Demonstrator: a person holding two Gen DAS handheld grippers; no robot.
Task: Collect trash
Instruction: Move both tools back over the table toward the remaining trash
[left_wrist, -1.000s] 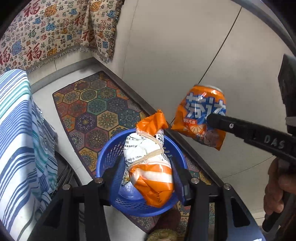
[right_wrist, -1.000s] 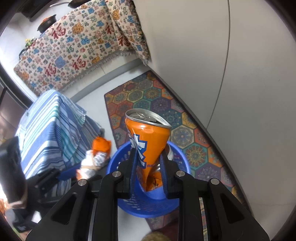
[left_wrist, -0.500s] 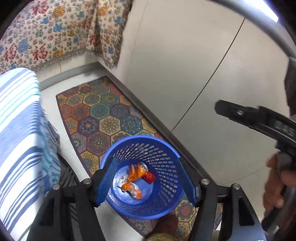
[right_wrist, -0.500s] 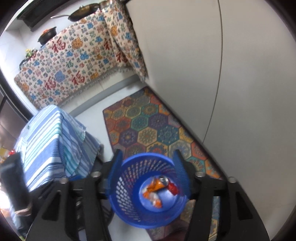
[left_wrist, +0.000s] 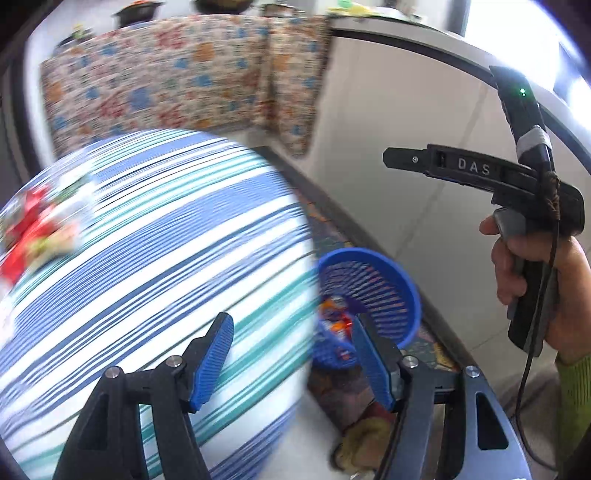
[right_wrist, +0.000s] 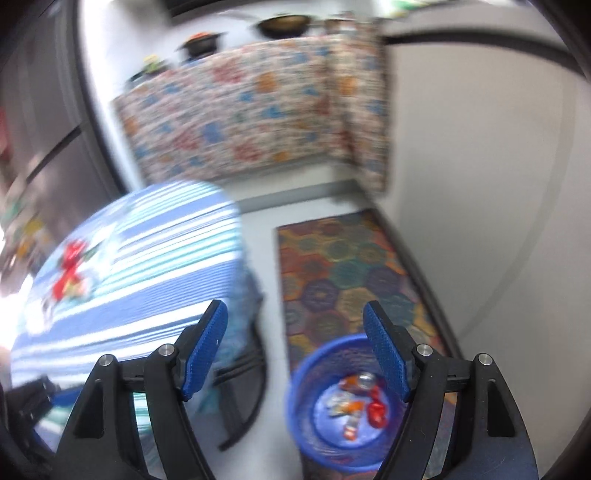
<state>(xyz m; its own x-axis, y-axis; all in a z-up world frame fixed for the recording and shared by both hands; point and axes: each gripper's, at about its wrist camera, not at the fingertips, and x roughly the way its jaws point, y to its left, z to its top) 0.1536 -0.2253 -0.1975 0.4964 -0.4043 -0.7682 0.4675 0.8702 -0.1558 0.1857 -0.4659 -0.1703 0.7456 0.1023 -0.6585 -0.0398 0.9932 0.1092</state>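
Observation:
The blue mesh basket (left_wrist: 391, 291) stands on the floor by the table and holds the orange can and wrappers (right_wrist: 354, 402); it also shows in the right wrist view (right_wrist: 303, 398). My left gripper (left_wrist: 295, 358) is open and empty over the table's edge. My right gripper (right_wrist: 295, 347) is open and empty above the floor, left of the basket; its body shows in the left wrist view (left_wrist: 480, 173). Red trash (left_wrist: 33, 229) lies blurred on the striped tablecloth at the far left, and it shows in the right wrist view (right_wrist: 70, 266) too.
A round table with a blue and white striped cloth (left_wrist: 155, 258) fills the left. A patterned rug (right_wrist: 343, 266) lies by the white wall (left_wrist: 424, 129). A patterned cloth (right_wrist: 251, 110) hangs over the counter at the back. Both views are motion-blurred.
Both grippers have opened and dropped the wrapper and the can into the basket. Both have since swung up and left toward the striped table.

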